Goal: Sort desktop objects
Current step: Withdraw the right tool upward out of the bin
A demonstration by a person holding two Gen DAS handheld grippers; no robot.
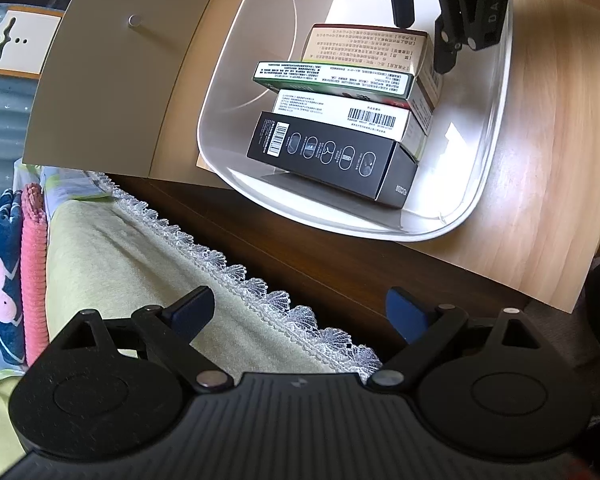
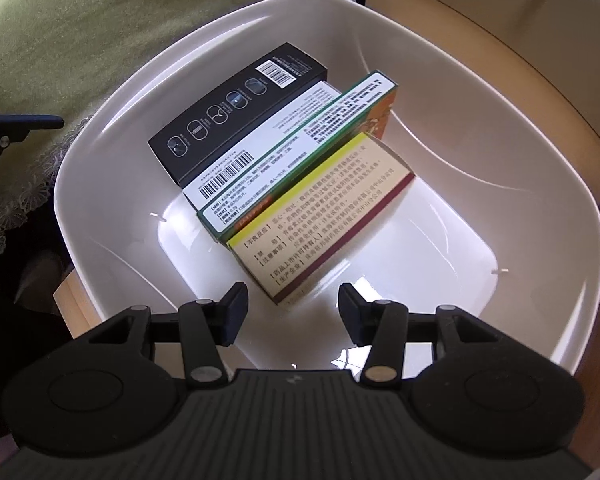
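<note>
While apparently unheld, boxes [image 2: 284,168] in bin [image 2: 500,184].

right gripper [image 2: 292,308] spread wide, empty, over white bin [image 2: 500,128]; 4 boxes leaning in a row inside; beige box [image 2: 320,224] nearest

A: Bright daylight? The white tub [image 2: 380,60] glares along its floor.
B: Yes; sharp centre, hard shadows under the boxes [image 1: 324,148], fisheye bending and dark corners at the edges.
</note>
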